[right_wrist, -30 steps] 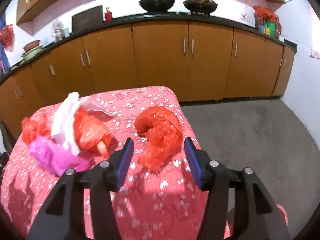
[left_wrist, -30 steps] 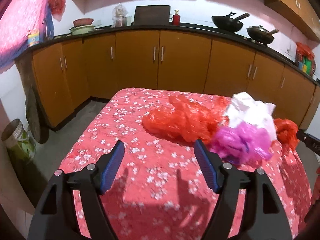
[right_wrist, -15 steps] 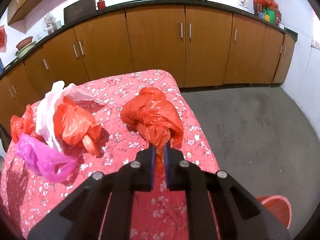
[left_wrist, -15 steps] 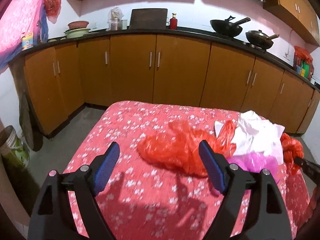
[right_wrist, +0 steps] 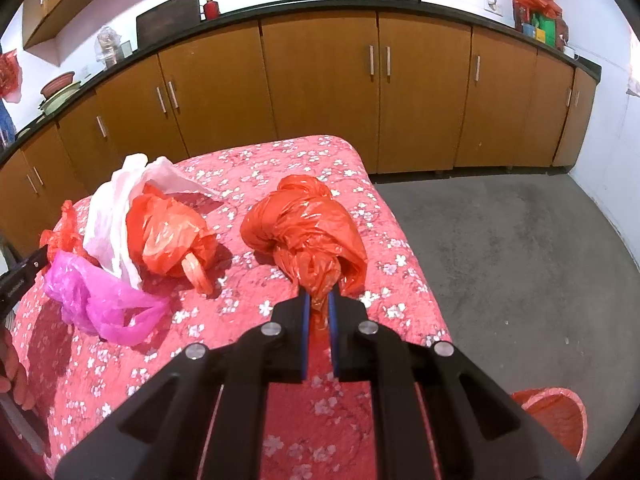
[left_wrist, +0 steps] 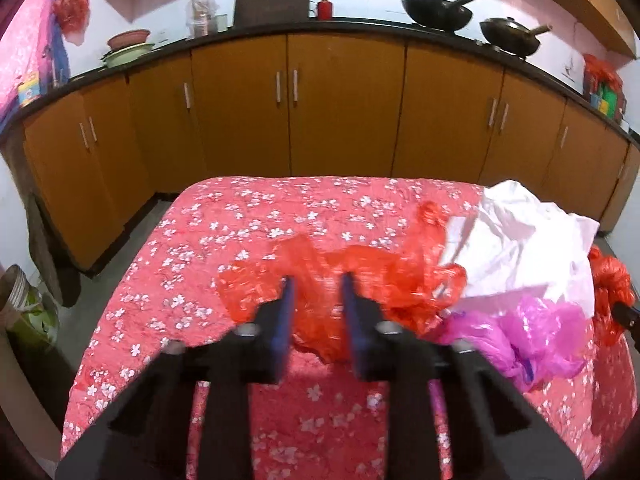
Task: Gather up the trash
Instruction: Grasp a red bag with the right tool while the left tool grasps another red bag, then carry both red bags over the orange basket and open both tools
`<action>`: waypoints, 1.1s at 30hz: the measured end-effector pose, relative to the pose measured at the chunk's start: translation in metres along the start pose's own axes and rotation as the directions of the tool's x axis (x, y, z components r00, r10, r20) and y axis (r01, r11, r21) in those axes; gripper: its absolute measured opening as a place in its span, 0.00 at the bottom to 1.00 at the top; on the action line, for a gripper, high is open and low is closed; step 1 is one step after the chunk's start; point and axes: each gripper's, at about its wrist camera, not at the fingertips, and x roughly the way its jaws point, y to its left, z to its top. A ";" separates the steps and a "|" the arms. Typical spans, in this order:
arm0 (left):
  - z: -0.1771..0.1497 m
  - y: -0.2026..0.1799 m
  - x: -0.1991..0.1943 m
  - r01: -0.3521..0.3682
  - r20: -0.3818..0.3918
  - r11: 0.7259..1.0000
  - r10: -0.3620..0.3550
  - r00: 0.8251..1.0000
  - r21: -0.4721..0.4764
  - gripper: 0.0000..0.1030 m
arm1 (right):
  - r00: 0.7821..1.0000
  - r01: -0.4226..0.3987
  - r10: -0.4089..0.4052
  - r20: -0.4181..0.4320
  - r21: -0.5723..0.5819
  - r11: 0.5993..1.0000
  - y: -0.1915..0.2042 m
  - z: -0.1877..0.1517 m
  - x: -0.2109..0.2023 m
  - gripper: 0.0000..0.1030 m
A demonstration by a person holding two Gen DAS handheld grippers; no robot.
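Observation:
Several plastic bags lie on a table with a red flowered cloth [left_wrist: 248, 216]. My left gripper [left_wrist: 317, 284] is closed around the near part of a flat red bag [left_wrist: 360, 272], its fingers a narrow gap apart with plastic between them. A white bag [left_wrist: 520, 240] and a pink bag [left_wrist: 532, 332] lie to its right. My right gripper [right_wrist: 319, 300] is shut on the neck of a knotted red bag [right_wrist: 308, 224] near the table's right edge. An orange bag [right_wrist: 168, 236], the white bag [right_wrist: 108, 220] and the pink bag [right_wrist: 100, 300] lie left of it.
A red bin [right_wrist: 552, 412] stands on the grey floor at the lower right of the table. Orange cabinets [left_wrist: 344, 104] run along the wall behind. A pot [left_wrist: 24, 308] stands on the floor to the left. The left gripper's tip shows in the right view [right_wrist: 20, 276].
My left gripper has moved forward and closed on the flat red bag. My right gripper shut on the knotted red bag half a second ago and has held it since.

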 end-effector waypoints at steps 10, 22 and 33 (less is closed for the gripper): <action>-0.013 0.015 -0.018 -0.043 -0.002 0.999 0.043 0.999 0.016 0.03 | 1.000 -0.003 0.004 0.030 -0.031 1.000 0.002 -0.011 -0.018 0.09; -0.027 0.040 -0.066 -0.085 0.040 0.996 0.083 0.996 0.036 0.02 | 0.997 -0.040 0.042 0.060 -0.038 0.998 0.000 -0.025 -0.062 0.09; -0.027 0.047 -0.119 -0.045 0.102 0.999 0.043 0.994 0.015 0.02 | 0.991 -0.084 0.089 0.104 -0.050 0.995 0.004 -0.035 -0.110 0.09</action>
